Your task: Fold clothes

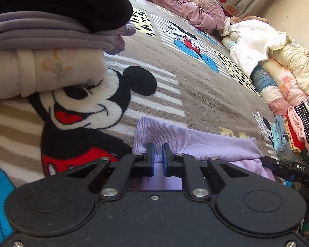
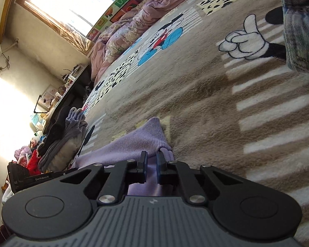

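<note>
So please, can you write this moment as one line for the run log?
task: fold clothes | left gripper: shut on lilac garment | right gripper: shut on lilac garment | garment on cartoon blanket | folded stack beside

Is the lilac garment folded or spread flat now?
Folded, at least partly: the lilac garment shows doubled layers at the edge both grippers hold. How far it is folded, cannot tell.

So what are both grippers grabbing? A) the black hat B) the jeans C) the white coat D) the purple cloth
D: the left gripper and the right gripper each have the purple cloth between their fingers, on the blanket.
</note>
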